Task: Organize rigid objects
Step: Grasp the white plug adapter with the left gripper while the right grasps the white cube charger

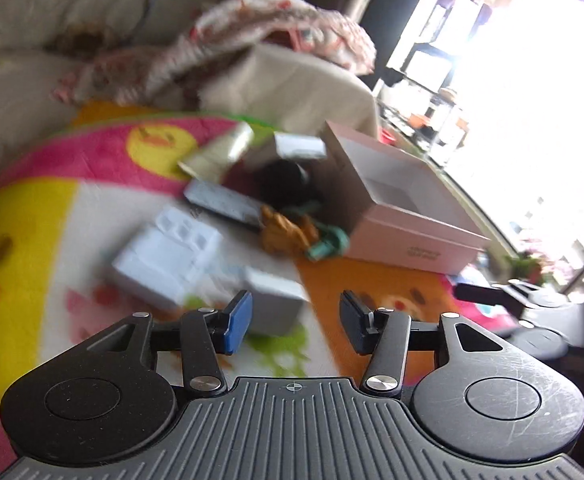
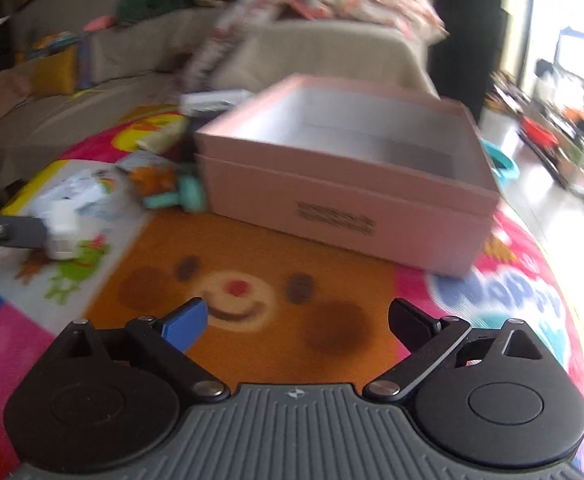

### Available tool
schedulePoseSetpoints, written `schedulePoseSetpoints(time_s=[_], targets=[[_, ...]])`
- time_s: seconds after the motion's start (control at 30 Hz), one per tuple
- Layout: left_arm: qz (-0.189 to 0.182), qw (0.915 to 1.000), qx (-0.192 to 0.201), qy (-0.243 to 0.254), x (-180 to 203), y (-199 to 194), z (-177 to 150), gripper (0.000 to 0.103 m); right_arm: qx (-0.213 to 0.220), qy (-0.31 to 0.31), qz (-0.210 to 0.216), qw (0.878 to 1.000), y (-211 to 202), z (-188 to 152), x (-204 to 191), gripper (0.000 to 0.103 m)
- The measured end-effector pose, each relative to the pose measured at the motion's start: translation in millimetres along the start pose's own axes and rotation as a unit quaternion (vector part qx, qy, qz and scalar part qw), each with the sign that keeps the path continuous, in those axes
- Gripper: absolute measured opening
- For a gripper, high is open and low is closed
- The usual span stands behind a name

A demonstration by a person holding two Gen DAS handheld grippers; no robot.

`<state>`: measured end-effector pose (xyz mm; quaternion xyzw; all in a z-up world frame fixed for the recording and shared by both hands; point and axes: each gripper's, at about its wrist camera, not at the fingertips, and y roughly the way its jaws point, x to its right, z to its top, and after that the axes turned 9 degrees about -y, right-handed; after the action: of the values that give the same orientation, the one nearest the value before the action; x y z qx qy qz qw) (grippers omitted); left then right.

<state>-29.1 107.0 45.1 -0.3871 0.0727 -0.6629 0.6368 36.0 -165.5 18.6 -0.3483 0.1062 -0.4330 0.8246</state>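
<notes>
Both grippers empty, jaws released: left gripper (image 1: pixel 294 322) about half spread, right gripper (image 2: pixel 298 330) spread wide. The left one points at the clutter, with a small grey-white box (image 1: pixel 276 306) lying just past its tips, so my read is that's the next pick; in the right view the same gripper looks close to a small white block (image 2: pixel 62 226), contact unclear through the blur. The right gripper hangs over bare play mat (image 2: pixel 252 280), near side of the pink box (image 2: pixel 348 184), probably parked until something needs placing. The pink box sits right of the pile, open top, white lining, inside looks empty, shallow walls, so a drop from above should be easy. The rigid items are bunched on the mat left of the box and touching or overlapping each other: white moulded tray (image 1: pixel 168 256) nearest, flat grey remote-like slab (image 1: pixel 222 202) behind it, orange toy figure (image 1: pixel 286 230) and teal toy (image 1: pixel 328 244) against the box wall, beige tube (image 1: pixel 218 150) and white carton (image 1: pixel 300 146) farther back. A black item among them is too blurred to name. Beige sofa (image 1: pixel 32 92) behind.
</notes>
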Motion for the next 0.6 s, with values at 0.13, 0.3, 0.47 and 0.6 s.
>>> schedulePoseSetpoints(time_s=[0.13, 0.3, 0.47, 0.6], targets=[[0.142, 0.9873, 0.05, 0.05, -4.1, 3.6, 17.2, 0.052, 0.043, -0.081, 0.058, 0.994, -7.9, 23.2, -47.0, 0.098], [0.151, 0.9854, 0.04, 0.067, -13.9, 8.5, 30.0, 0.052, 0.058, -0.13, 0.114, 0.983, 12.7, 53.5, -101.6, 0.087], [0.141, 0.9853, 0.015, 0.095, -11.0, 19.0, 23.2, 0.052, 0.022, -0.134, 0.143, 0.98, 29.0, 61.5, -119.9, 0.046], [0.139, 0.9848, 0.005, 0.105, -15.0, 30.6, 20.4, 0.052, 0.027, -0.124, 0.146, 0.981, 14.3, 50.4, -94.9, 0.045]])
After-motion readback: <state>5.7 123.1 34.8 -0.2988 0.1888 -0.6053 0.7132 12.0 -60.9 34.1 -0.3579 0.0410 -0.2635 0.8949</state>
